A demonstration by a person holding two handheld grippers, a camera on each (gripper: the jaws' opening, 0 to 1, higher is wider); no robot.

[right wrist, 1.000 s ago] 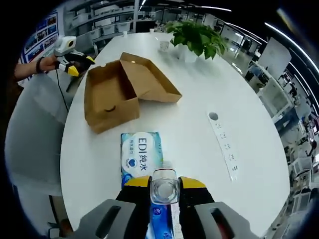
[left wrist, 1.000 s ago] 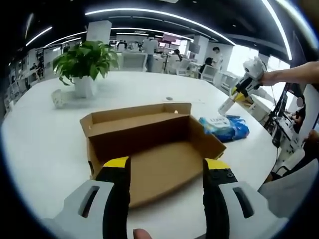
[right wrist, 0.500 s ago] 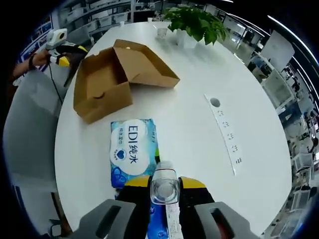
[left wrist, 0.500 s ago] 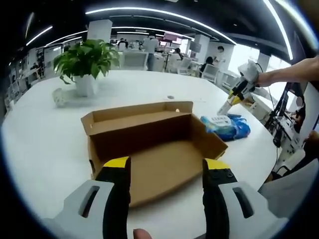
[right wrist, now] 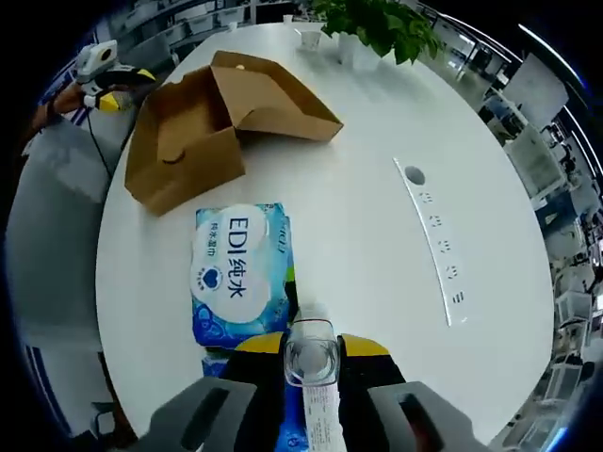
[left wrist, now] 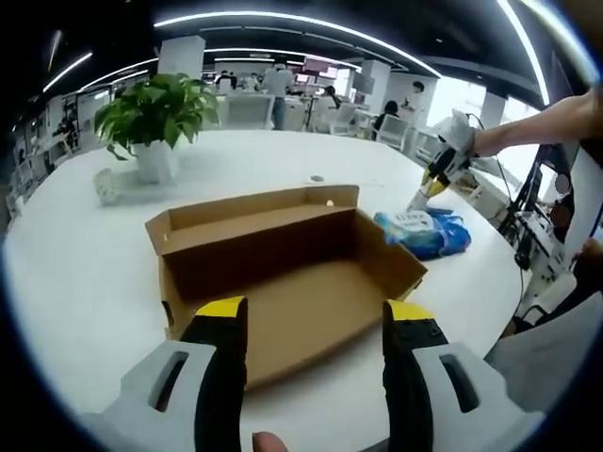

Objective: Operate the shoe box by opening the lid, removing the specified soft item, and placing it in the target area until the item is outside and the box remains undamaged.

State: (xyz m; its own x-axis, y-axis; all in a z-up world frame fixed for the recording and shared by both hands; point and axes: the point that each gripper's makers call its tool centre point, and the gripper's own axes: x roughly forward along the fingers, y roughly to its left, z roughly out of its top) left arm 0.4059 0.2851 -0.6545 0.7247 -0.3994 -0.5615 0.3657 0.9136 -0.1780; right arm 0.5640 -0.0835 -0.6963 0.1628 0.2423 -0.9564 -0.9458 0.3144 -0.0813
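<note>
the shoe box [left wrist: 287, 273] is seen lying open on the white table [left wrist: 75, 282], its lid [right wrist: 273, 94] folded back and its brown inside bare. in the left gripper view the left gripper [left wrist: 306, 363] is held just in front of the box's near edge, its yellow-tipped jaws spread wide apart with nothing between them. the soft item, a blue and white wipes pack [right wrist: 236, 273], is found outside the box, flat on the table just beside the box's end. in the right gripper view the right gripper [right wrist: 309, 353] is positioned over the near end of the pack, its jaws drawn close together on a clear piece with a white label; whether that piece belongs to the pack cannot be told. from the left gripper view the right gripper [left wrist: 435, 179] is seen at arm's length with its tip down at the pack [left wrist: 424, 231]. a potted plant [left wrist: 151, 122] and a small cup [left wrist: 106, 186] are set well beyond the box, and a power strip [right wrist: 431, 240] is recessed in the table to the side
</note>
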